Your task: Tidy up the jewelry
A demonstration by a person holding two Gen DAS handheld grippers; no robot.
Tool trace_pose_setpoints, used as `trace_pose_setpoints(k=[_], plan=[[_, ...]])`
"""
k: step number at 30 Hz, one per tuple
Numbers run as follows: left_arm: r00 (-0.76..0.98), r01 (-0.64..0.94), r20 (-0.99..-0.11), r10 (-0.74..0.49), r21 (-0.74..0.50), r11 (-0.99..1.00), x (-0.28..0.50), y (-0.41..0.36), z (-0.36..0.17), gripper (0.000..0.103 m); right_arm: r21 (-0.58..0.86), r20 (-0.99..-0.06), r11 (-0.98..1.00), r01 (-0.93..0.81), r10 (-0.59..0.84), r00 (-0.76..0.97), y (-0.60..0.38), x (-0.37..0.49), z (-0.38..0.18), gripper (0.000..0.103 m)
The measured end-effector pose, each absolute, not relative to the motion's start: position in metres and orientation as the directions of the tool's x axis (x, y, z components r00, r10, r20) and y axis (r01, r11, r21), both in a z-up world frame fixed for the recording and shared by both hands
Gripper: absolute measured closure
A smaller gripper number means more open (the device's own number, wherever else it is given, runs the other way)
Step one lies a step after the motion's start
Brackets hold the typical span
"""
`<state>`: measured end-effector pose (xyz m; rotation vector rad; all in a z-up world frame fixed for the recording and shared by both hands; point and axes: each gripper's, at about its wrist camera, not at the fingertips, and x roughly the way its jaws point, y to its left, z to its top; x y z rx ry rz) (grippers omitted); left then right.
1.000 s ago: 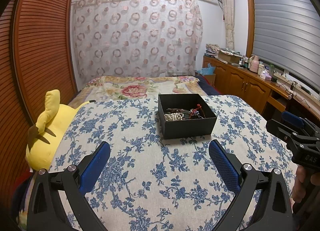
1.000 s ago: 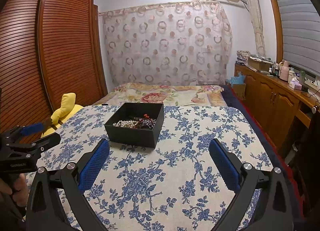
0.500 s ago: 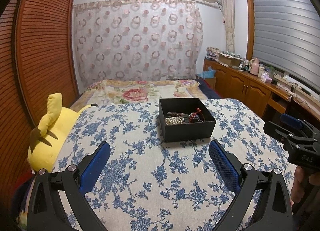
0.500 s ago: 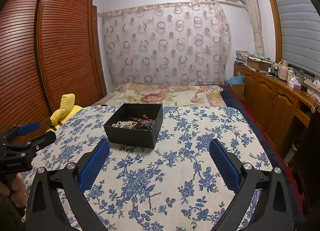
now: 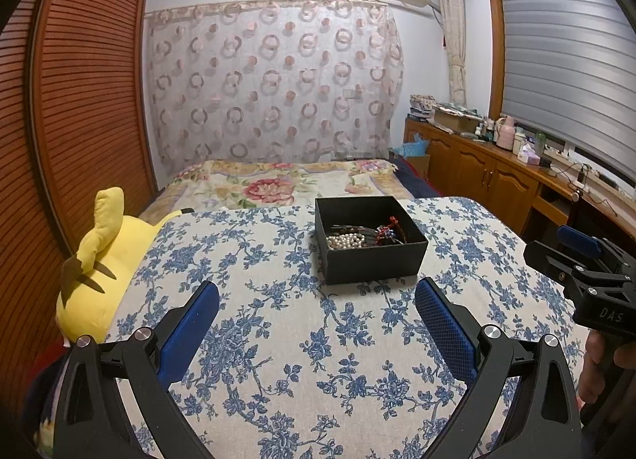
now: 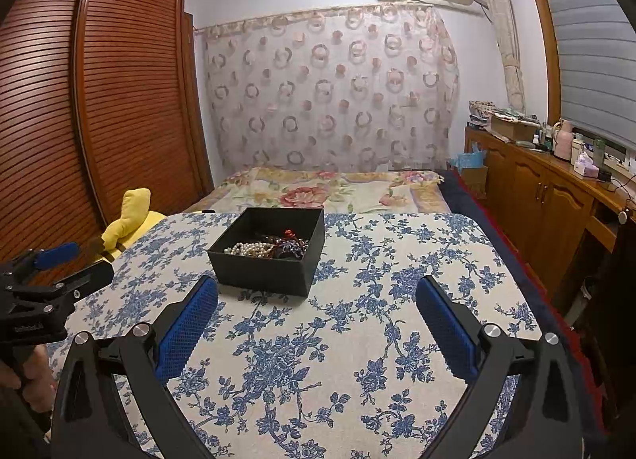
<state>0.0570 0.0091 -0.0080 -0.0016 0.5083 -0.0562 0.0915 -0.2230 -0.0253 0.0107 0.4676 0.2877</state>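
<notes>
Jewelry (image 5: 359, 238), pearls and dark strands, heaped in black box (image 5: 373, 264).

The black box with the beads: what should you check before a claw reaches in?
1. Left claw open and holding nothing: ok.
2. Right claw open and holding nothing: ok.
3. Black box has no lid and sits flat on the flowered cloth: ok.
4. Pearl string visible inside: ok.
5. Pearls free of the dark and red strands: cannot tell.
6. Path to the box clear: ok.
</notes>
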Motion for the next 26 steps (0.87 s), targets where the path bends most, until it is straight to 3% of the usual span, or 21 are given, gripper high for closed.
trace_pose_setpoints(k=[26], plan=[[0.87,0.061,-0.489,-0.063,-0.02,0.998,0.0567,0.0082,-0.0092,0.008,0.075,-0.442,0.96,-0.271,0.276,0.853,-0.2237,0.0914,-0.026,0.002]])
